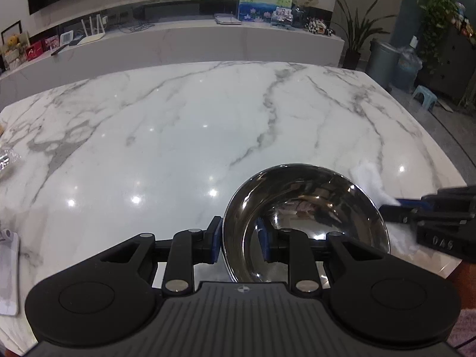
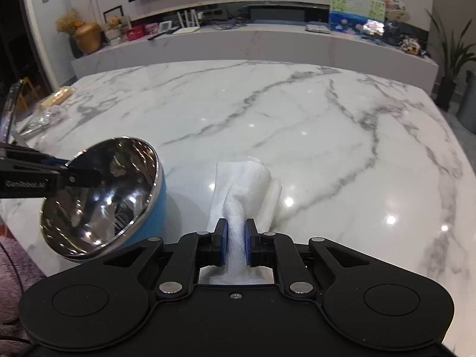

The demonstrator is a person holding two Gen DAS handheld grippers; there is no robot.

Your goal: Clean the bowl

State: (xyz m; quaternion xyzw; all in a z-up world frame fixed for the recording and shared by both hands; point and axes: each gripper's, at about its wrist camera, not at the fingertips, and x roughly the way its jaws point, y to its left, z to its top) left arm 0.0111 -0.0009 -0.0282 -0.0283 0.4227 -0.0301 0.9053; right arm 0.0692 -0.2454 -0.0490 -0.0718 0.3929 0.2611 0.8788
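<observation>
A steel bowl with a blue outside is tilted on its side at the near edge of the marble table, its mouth turned toward the right gripper. My left gripper is shut on the bowl's rim, one pad outside the wall and one inside; in the right wrist view the left gripper comes in from the left. My right gripper is shut on a crumpled white paper towel, just right of the bowl and apart from it. In the left wrist view the right gripper and towel are beside the bowl's right rim.
A flat white phone-like object lies at the table's near left. Plastic-wrapped items sit at the far left edge. Purple fabric is below the table's near edge. A long marble counter with clutter runs behind.
</observation>
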